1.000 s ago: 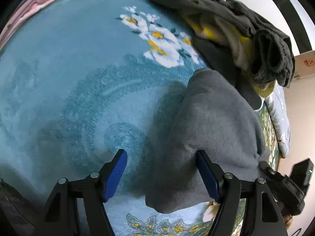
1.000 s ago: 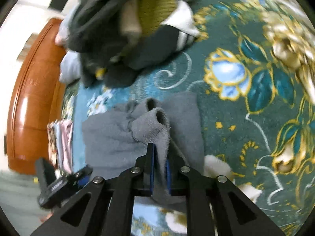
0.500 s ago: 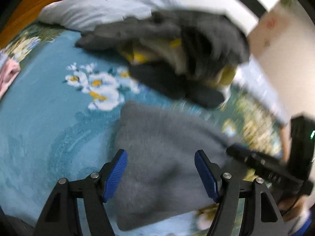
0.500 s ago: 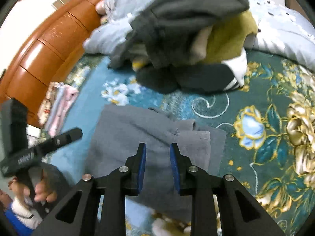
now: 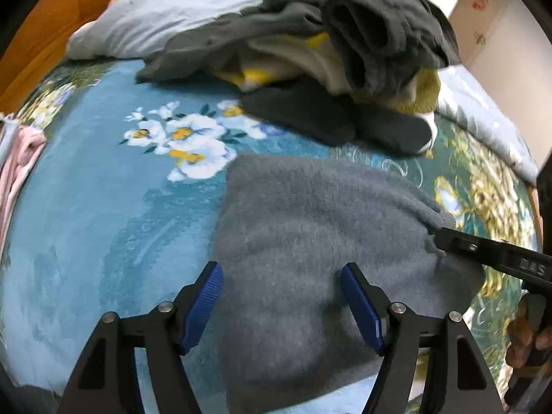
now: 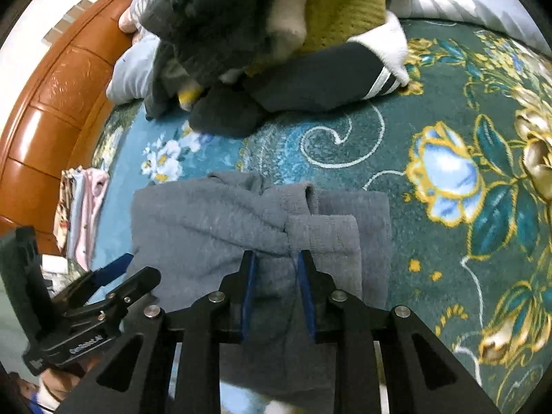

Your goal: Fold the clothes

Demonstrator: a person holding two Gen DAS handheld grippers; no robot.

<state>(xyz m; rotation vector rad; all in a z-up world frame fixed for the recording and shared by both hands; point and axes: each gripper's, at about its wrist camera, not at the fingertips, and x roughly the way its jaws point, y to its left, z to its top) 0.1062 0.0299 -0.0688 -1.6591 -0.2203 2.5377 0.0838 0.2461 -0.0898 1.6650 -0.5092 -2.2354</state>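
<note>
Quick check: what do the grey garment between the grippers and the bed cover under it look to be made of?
Grey garment: looks like soft fleece or brushed knit, matte, with a fuzzy nap. Bed cover: seems a short-pile plush or woven blanket with a printed floral pattern, slight sheen; exact fibre unclear.

grey garment [image 6: 220, 227] near edge cut off

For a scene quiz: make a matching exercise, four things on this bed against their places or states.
Things:
1. grey garment
2. clothes pile
3. pink clothes
4. left gripper

Places or states:
A. heaped at the far side of the blanket
B. open, over the garment's near edge
C. stacked by the wooden headboard
D. spread flat on the blanket, cuffs bunched

Pairs: 1-D, 2-A, 3-C, 4-B
</note>
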